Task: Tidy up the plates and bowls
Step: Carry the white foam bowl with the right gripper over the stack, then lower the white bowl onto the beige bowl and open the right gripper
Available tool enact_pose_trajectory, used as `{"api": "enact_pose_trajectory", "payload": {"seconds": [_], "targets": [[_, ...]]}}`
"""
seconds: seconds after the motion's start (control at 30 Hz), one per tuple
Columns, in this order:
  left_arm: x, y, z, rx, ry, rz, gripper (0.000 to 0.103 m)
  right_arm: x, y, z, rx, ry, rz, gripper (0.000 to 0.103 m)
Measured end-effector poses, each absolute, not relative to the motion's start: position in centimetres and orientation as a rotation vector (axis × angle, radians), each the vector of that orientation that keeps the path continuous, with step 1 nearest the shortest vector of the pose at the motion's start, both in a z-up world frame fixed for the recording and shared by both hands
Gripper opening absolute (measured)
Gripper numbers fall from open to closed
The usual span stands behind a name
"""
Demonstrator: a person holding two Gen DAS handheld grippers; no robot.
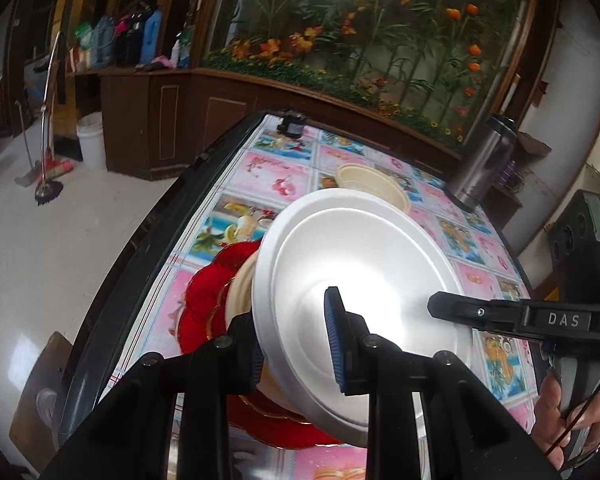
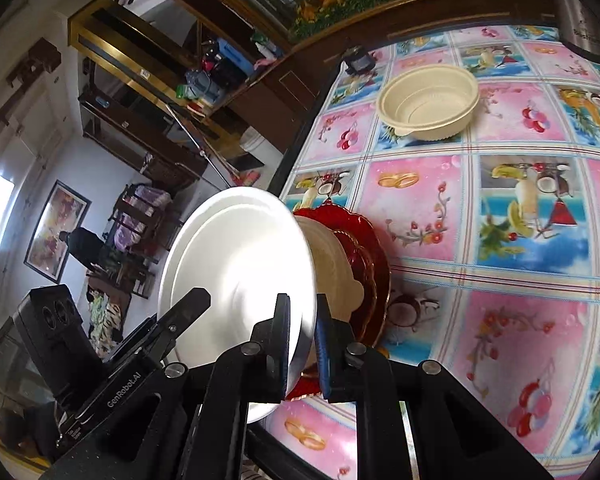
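A white foam plate (image 1: 364, 280) is tilted up above a cream bowl (image 1: 240, 284) that sits on a red plate (image 1: 208, 304) near the table's front left corner. My left gripper (image 1: 296, 344) is shut on the white plate's near rim. My right gripper (image 2: 302, 344) is shut on another part of the same white plate (image 2: 236, 264), and its fingertip (image 1: 444, 305) shows in the left wrist view. The cream bowl (image 2: 336, 276) and the red plate (image 2: 370, 248) also show in the right wrist view. A second cream bowl (image 2: 428, 100) stands alone farther back, and also shows in the left wrist view (image 1: 372, 184).
The table (image 2: 500, 216) has a pink and blue patterned cloth. A steel flask (image 1: 484, 160) stands at the back right edge and a small dark object (image 1: 294, 124) at the far left corner. Beyond the left edge is open floor with a broom (image 1: 48, 176) and a white bucket (image 1: 90, 140).
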State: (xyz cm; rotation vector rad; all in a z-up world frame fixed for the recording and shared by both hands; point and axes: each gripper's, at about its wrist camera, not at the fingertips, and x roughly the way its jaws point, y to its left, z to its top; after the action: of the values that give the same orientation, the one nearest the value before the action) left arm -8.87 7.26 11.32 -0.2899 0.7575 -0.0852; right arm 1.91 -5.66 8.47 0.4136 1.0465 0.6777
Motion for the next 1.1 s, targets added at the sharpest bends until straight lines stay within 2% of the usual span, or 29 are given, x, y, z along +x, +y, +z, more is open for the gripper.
{"api": "enact_pose_trajectory", "payload": {"seconds": [0.33,0.37,0.53,0.83,0.87,0.97,1.1], "targets": [[-8.0,8.8,9.7,-0.336,0.774,-0.061,0.025,3.3,-3.3,7.5,0.326,1.054,0.649,0.014],[-8.1,8.8,9.8,-0.337,0.775,-0.060,0.027,3.3,-3.2,7.6,0.315,1.053,0.647,0.014],[-8.2,8.9,10.1,-0.341,0.768,-0.052,0.035,3.0,-3.2,7.9,0.305,1.048,0.651,0.041],[-10.7,7.5,12.8,-0.300,0.679,-0.058,0.035,2.1,-7.0,9.0,0.394,1.013,0.656,0.042],[-11.3,6.5,13.5,-0.275,0.659,-0.080,0.038,1.9,-8.0,9.0,0.413,1.007,0.645,0.042],[-12.2,3.4,14.5,-0.202,0.631,-0.153,0.057,1.8,-10.8,9.2,0.451,0.988,0.605,0.042],[-13.1,-4.0,14.0,-0.048,0.645,-0.318,0.065,2.1,-15.4,9.3,0.485,0.964,0.520,0.042]]}}
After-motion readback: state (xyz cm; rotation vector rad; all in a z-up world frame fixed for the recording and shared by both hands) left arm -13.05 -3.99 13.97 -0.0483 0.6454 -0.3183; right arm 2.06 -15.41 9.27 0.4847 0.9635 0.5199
